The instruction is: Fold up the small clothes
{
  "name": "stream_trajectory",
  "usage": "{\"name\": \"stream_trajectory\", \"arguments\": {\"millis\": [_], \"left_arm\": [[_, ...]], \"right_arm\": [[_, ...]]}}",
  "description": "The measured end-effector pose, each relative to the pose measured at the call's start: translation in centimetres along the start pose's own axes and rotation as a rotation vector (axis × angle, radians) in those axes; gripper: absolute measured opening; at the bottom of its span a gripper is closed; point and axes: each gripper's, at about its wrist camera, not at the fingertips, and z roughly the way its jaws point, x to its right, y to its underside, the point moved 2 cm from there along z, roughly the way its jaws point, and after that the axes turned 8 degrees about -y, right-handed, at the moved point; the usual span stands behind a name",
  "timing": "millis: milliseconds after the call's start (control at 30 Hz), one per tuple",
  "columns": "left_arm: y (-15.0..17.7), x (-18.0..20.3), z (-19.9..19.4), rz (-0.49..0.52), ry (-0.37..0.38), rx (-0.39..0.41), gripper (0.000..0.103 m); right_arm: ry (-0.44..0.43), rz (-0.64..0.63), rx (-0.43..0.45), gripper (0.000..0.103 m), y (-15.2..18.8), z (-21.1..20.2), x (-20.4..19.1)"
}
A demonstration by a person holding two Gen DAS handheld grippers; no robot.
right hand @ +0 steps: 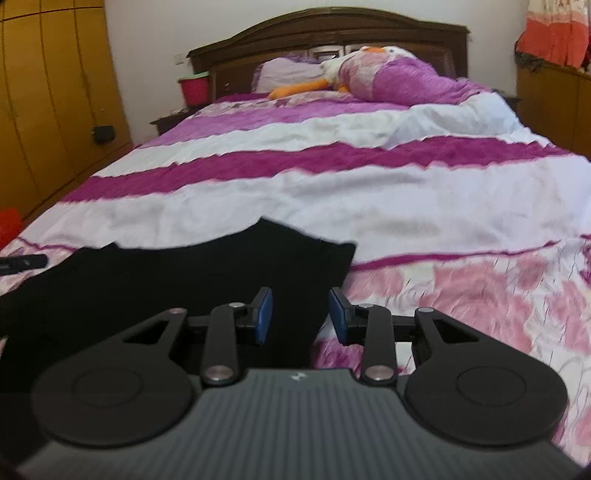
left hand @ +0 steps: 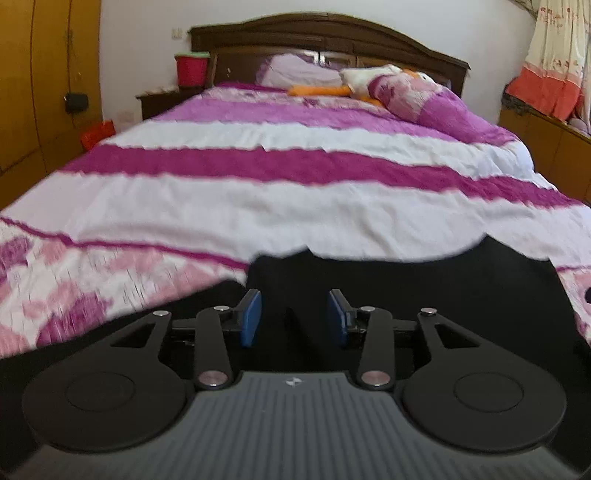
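A black garment [left hand: 424, 288] lies spread flat on the near end of the bed; it also shows in the right wrist view [right hand: 177, 280]. My left gripper [left hand: 295, 314] is open, its blue pads [left hand: 251, 317] hovering low over the garment's left part. My right gripper [right hand: 301, 315] is open over the garment's right edge, with the cloth edge running between the fingers. Neither holds anything. The near edge of the garment is hidden under the gripper bodies.
The bed has a purple and white striped quilt [left hand: 280, 192]. A pillow [left hand: 295, 72] and a stuffed duck [left hand: 373, 83] lie by the wooden headboard [left hand: 325, 33]. A red bin [left hand: 192, 68] stands on the nightstand. A yellow wardrobe [left hand: 40, 81] is on the left.
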Motion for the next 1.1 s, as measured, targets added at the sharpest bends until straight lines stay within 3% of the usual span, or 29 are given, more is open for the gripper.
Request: {"name": "stream_trajectory", "arguments": {"millis": [167, 400, 600, 767, 867, 1100], "left_arm": [[3.0, 1.2, -0.1, 0.003, 0.009, -0.053, 0.046], [5.4, 1.2, 2.5, -0.04, -0.022, -0.115, 0.047], [5.6, 1.0, 2.7, -0.054, -0.03, -0.1, 0.047], [5.5, 0.1, 0.6, -0.067, -0.073, -0.079, 0.049], [5.7, -1.4, -1.4, -0.081, -0.143, -0.081, 0.049], [7.2, -6.2, -5.8, -0.211, -0.249, -0.104, 0.052]], "right_arm": [[-0.033, -0.016, -0.042, 0.036, 1.7, -0.3, -1.3], [-0.005, -0.012, -0.142, 0.032, 5.0, 2.0, -1.1], [0.014, -0.037, -0.116, 0.031, 6.4, 2.7, -1.1], [0.015, -0.001, -0.09, 0.033, 6.2, 1.9, -1.0], [0.018, 0.025, -0.08, 0.034, 5.9, 0.9, -1.3], [-0.007, 0.03, -0.046, 0.036, 5.4, -2.3, -3.6]]}}
